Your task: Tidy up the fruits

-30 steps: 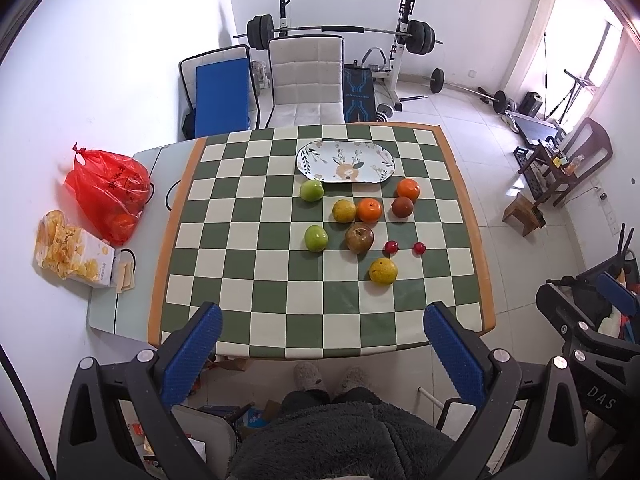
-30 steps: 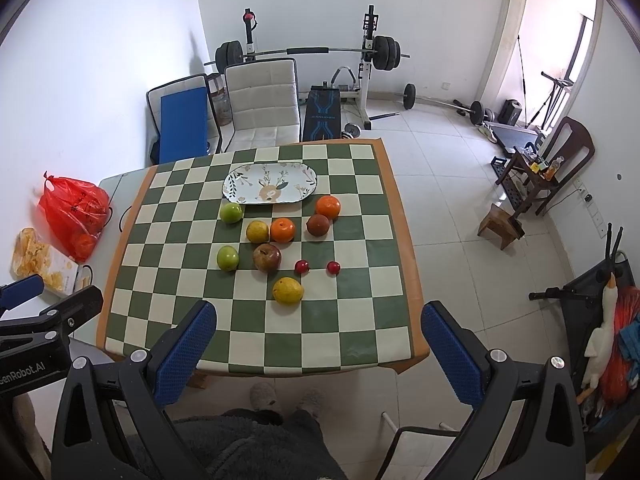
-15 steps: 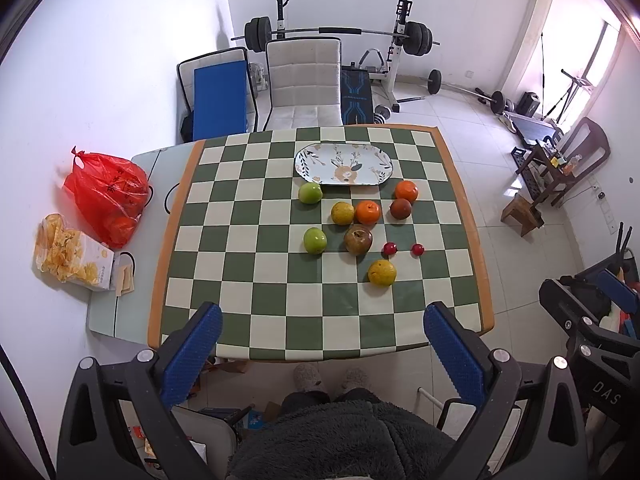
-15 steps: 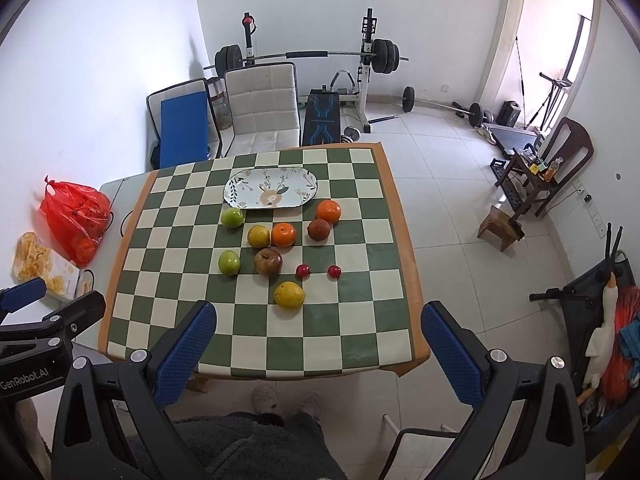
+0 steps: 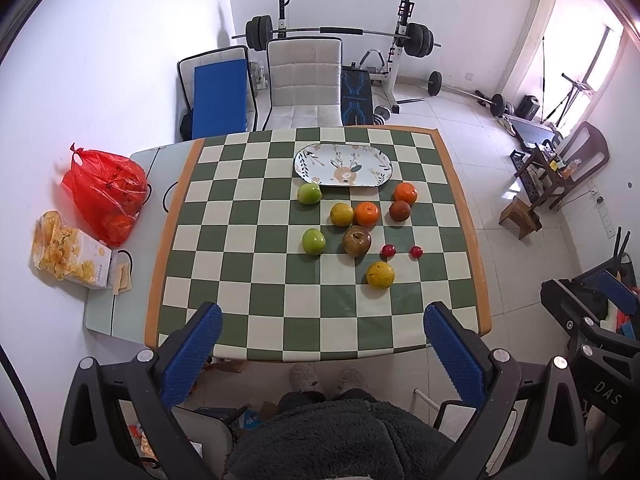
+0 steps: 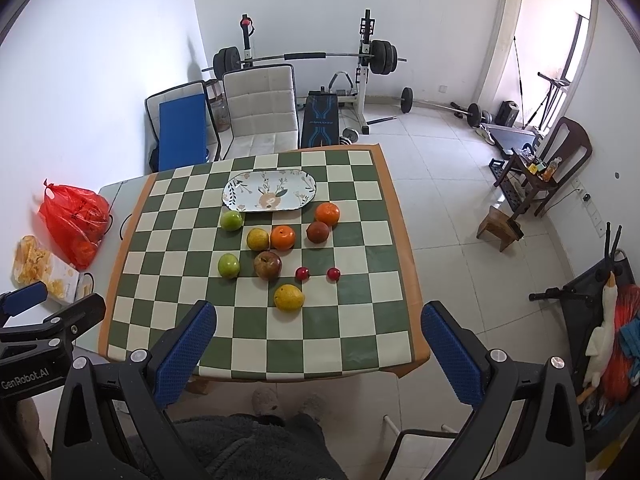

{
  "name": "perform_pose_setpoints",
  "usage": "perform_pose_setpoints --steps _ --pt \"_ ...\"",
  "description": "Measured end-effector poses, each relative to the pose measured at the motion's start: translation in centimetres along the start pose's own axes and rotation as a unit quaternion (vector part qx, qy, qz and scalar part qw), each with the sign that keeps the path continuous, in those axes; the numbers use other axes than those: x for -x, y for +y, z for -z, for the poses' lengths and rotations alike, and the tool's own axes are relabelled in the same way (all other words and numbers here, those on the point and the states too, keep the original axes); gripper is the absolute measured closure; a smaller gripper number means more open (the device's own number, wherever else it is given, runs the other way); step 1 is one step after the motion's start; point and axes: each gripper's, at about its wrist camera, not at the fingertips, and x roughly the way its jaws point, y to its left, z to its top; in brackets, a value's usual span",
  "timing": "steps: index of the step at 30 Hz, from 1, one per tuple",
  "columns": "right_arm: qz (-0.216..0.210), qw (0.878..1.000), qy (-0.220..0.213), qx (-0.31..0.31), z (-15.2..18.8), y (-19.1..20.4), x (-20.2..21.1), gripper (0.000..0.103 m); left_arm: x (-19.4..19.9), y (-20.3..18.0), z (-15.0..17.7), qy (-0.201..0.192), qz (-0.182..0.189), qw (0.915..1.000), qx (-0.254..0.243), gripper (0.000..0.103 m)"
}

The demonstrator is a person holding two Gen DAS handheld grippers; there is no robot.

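Fruits (image 5: 356, 241), green, yellow, orange, brown and red, lie loose beside plate (image 5: 343, 165); both claws gape empty.

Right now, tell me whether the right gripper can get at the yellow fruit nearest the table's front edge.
Probably yes. The right gripper is open, holds nothing, and hangs well above the table. The yellow fruit sits apart from the small red fruit, with bare cloth in front.
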Motion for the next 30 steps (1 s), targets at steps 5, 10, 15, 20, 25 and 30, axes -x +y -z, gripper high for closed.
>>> perform_pose_setpoints --steps 5,10,15,20,25,30 --pt "0.001 1.000 0.000 -0.001 -0.3 0.1 0.1 0.000 0.1 -0.1 0.0 0.001 0.001 1.0000 0.001 0.000" --pt "0.001 1.000 -0.001 -0.001 -0.4 0.1 0.3 0.000 0.1 0.0 0.1 -0.001 0.002 1.0000 0.000 0.000" --pt "0.000 1.000 -0.001 0.000 -0.7 0.1 0.5 0.000 0.2 0.1 0.1 -0.001 0.003 1.0000 0.002 0.000" --pt "-0.001 1.000 -0.002 -0.001 -1.3 0.1 0.5 0.000 0.2 0.1 0.0 0.000 0.004 1.0000 0.002 0.000" --pt "0.000 1.000 -0.001 0.000 -0.9 0.0 0.2 0.000 0.2 0.2 0.1 0.000 0.004 1.0000 0.002 0.000" --pt "-0.004 1.000 -0.002 0.001 -2.1 0.2 0.3 0.000 0.1 0.2 -0.6 -0.024 -0.012 0.9996 -0.001 0.000"
